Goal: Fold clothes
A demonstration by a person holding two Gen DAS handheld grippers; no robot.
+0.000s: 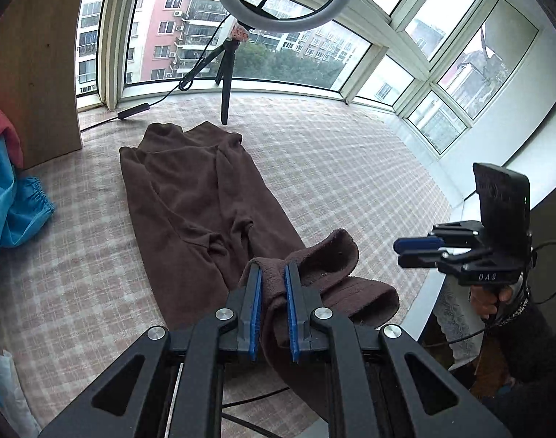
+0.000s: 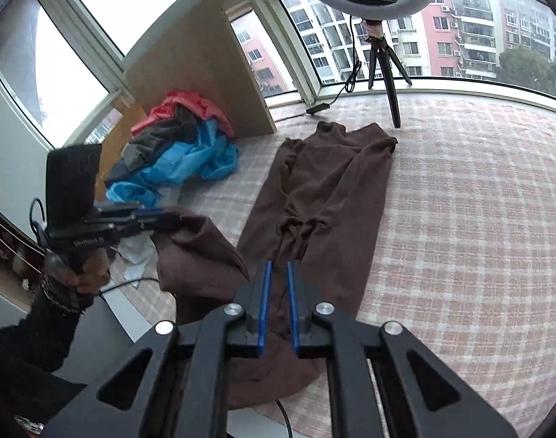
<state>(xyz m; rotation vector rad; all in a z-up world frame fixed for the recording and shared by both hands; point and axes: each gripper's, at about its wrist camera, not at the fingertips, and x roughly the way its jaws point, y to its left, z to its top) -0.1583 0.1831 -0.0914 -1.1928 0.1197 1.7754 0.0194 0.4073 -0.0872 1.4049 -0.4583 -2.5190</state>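
A brown fleece garment (image 1: 190, 197) lies lengthwise on the checked bedcover (image 1: 351, 168), collar end toward the window. My left gripper (image 1: 274, 273) is shut on the garment's near end, with a thick fold pinched between the blue pads and lifted off the cover. In the right wrist view the left gripper (image 2: 165, 219) holds that raised corner at the left, while the rest of the garment (image 2: 332, 189) stays flat. My right gripper (image 2: 278, 268) hovers over the near hem with a narrow gap and nothing pinched. In the left wrist view the right gripper (image 1: 397, 252) hangs empty beyond the bed's right edge.
A ring light on a black tripod (image 1: 225, 84) stands just past the collar, its cable and controller (image 1: 132, 111) to the left. A pile of blue, red and grey clothes (image 2: 183, 146) sits left of the garment against a wooden board (image 2: 201, 73). Windows wrap around the far side.
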